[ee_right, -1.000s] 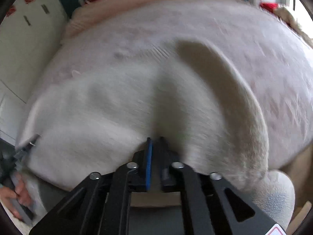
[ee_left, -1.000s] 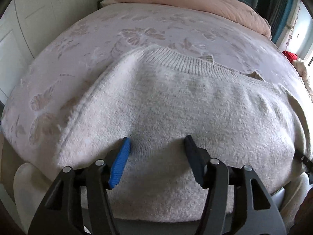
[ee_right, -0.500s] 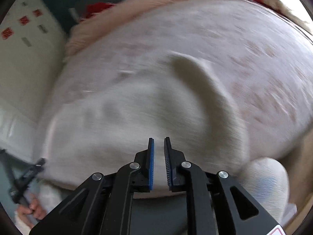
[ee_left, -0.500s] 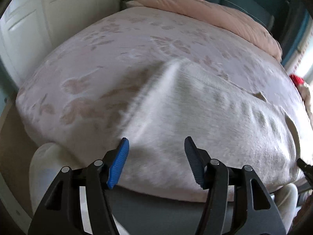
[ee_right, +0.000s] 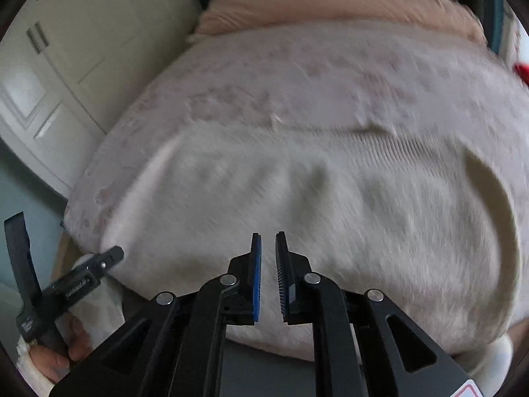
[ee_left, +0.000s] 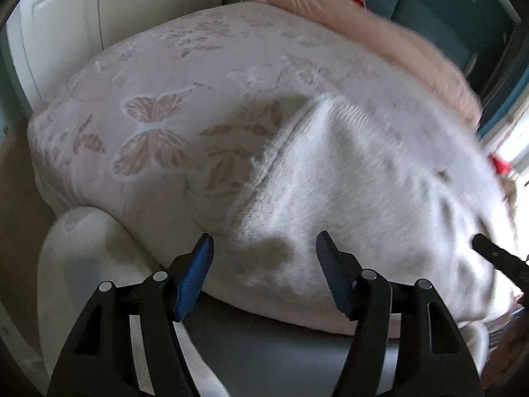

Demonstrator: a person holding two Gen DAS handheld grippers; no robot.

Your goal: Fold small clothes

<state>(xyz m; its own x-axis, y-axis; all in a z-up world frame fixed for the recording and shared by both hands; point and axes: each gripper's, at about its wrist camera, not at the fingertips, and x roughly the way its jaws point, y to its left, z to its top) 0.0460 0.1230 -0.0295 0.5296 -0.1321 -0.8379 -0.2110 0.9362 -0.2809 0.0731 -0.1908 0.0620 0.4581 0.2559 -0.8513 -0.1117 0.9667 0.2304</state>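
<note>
Sweater [ee_left: 363, 178]: lies flat on bed [ee_left: 165, 106], soft, light, fuzzy knit.
Hold: pinch ribbed hem or side edge.
Left gripper [ee_left: 263, 258]: just widening, empty.
Right gripper [ee_right: 267, 264]: slightly parted, holding nothing.

Cream knit sweater [ee_right: 330, 205] flat on bed [ee_right: 330, 76]

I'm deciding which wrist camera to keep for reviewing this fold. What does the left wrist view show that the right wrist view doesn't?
Only the left wrist view shows the butterfly print on the bedspread clearly, and the left gripper from behind with its jaws wide apart, nothing between them.

Only the right wrist view shows the sweater's ribbed neckline and curved sleeve, the cupboard doors, and the hand holding the left gripper.

Both show the cream sweater on the bed, the pink blanket behind it, and the right gripper.
</note>
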